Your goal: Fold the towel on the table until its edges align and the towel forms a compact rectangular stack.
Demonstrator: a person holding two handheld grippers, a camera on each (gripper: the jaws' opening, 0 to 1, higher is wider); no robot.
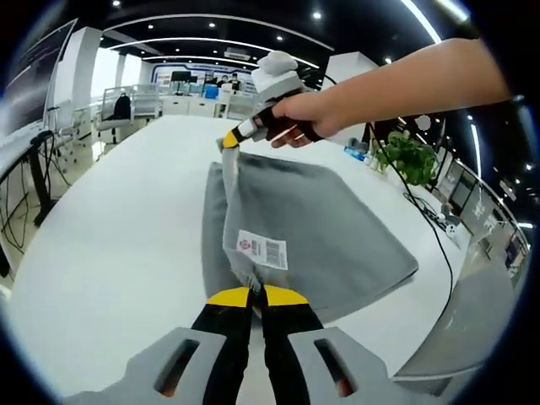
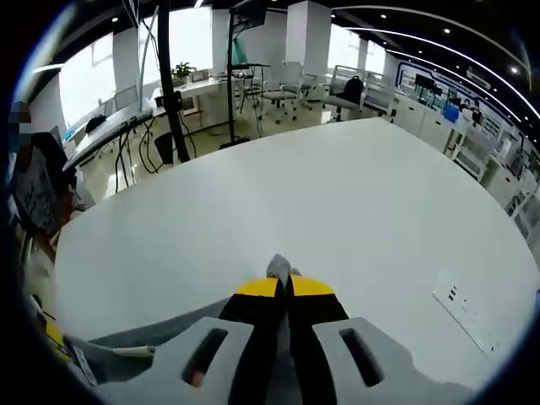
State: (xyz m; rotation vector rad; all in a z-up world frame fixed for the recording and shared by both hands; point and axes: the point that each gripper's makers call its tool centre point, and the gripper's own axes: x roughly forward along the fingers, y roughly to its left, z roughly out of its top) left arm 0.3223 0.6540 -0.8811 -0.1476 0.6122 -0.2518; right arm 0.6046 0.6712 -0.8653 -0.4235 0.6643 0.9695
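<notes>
A grey towel (image 1: pixel 287 228) lies on a white table (image 1: pixel 110 245), one layer lifted between two grippers. The left gripper (image 1: pixel 256 294) pinches its near edge beside a label (image 1: pixel 262 248). Straight ahead, the right gripper (image 1: pixel 229 140), in a hand (image 1: pixel 297 116), pinches the far corner.

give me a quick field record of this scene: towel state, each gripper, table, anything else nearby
towel: grey cloth towel with a white barcode label, partly lifted off the table
left gripper: jaws shut on a towel corner near the label
right gripper: jaws shut on the far corner, held by a hand
table: broad white table
nearby: green potted plant beyond the table's edge
</notes>
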